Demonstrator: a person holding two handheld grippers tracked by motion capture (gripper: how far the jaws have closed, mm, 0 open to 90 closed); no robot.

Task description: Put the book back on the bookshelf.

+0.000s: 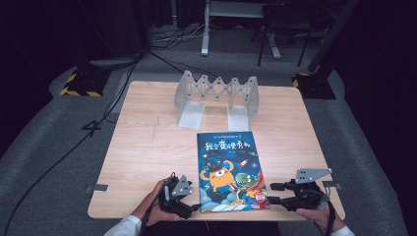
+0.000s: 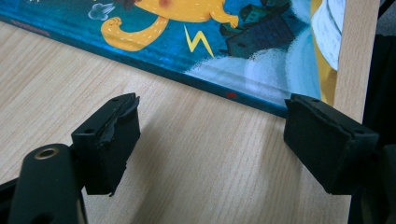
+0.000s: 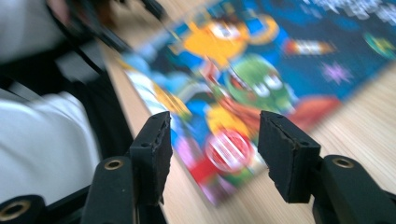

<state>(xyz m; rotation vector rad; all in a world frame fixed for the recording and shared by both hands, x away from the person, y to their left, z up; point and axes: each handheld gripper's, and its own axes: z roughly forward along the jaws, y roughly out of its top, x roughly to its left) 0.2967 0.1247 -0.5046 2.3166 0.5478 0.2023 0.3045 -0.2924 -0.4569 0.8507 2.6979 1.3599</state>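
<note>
A children's picture book point(image 1: 228, 169) with a blue cover and an orange cartoon monster lies flat on the wooden table point(image 1: 147, 147), near its front edge. My left gripper point(image 1: 186, 196) sits at the book's lower left corner, open, jaws wide apart over bare wood just short of the book's spine edge point(image 2: 219, 88). My right gripper point(image 1: 273, 193) is at the book's lower right corner, open. In the right gripper view its jaws hover above the book's corner point(image 3: 224, 154), which is blurred.
A grey expanding bookstand point(image 1: 216, 96) stands at the back middle of the table, behind the book. The table's front edge runs close under both grippers. Cables trail over the grey floor on the left. A white sleeve point(image 3: 42, 140) shows beside the right gripper.
</note>
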